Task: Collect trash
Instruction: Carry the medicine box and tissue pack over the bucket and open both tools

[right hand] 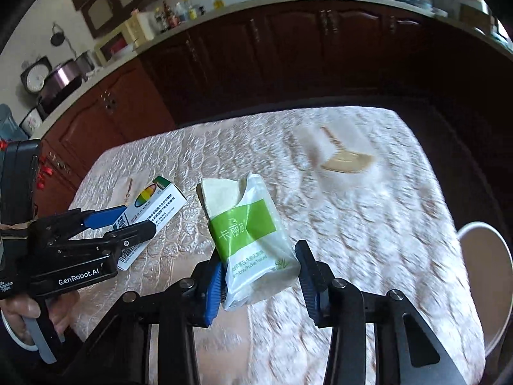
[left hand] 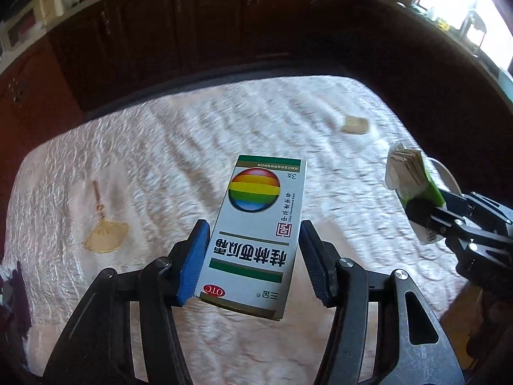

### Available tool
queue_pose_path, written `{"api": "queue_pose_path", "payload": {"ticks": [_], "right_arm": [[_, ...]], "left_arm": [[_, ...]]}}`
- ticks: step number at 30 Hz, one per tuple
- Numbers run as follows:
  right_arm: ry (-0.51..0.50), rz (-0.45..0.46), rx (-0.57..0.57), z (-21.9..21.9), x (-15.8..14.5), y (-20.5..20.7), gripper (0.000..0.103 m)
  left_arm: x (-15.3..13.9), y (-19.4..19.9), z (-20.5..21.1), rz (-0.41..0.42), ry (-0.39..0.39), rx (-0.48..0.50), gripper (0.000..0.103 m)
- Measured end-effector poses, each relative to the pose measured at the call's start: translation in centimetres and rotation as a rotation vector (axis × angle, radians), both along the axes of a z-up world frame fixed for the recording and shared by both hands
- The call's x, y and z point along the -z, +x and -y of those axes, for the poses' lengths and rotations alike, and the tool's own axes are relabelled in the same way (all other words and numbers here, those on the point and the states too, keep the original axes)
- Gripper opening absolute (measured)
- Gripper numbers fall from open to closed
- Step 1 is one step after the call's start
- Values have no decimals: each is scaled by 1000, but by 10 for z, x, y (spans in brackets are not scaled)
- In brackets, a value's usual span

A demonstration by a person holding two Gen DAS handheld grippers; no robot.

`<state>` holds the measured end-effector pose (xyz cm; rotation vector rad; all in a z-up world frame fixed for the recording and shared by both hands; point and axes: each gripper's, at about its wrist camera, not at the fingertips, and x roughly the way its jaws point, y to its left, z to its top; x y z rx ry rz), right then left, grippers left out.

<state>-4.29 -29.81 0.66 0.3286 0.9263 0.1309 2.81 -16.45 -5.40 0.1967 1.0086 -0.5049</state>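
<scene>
Above tablecloth (left hand: 160, 147), both grippers (left hand: 253, 256) (right hand: 259, 279) hold box (left hand: 256, 224), tissue pack (right hand: 253, 234).

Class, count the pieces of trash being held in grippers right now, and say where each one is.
2. The medicine box is in the left gripper; the tissue pack is in the right gripper. Both are above the table. More may lie out of view.

The medicine box (left hand: 256, 234) is showing glossy printed card. The tissue pack (right hand: 253, 240) is wearing thin, shiny plastic film (paper tissues showing at the torn top). The tablecloth (left hand: 160, 147) is presenting a quilted, satiny cloth. The cabinets (right hand: 288, 57) are showing dark polished wood.
</scene>
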Motion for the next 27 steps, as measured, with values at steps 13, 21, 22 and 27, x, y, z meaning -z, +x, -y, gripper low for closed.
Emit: {"api": "queue_pose_path", "payload": {"ticks": [13,21,22,27], "right_arm": [[-6,43,150,52,-27,-68,40],[-8,49,266,98,-34,-111,41],[-10,48,279,103,-34,-115,41],[-10,36,356,132,-33,-142,41]], "left_arm": [[-30,-42,67,51,-29,112,55],[-42,-69,124,77,-34,226,55],[-43,-73,130,78,-34,238,54],[-47,-91,163,85,-31,304,54]]}}
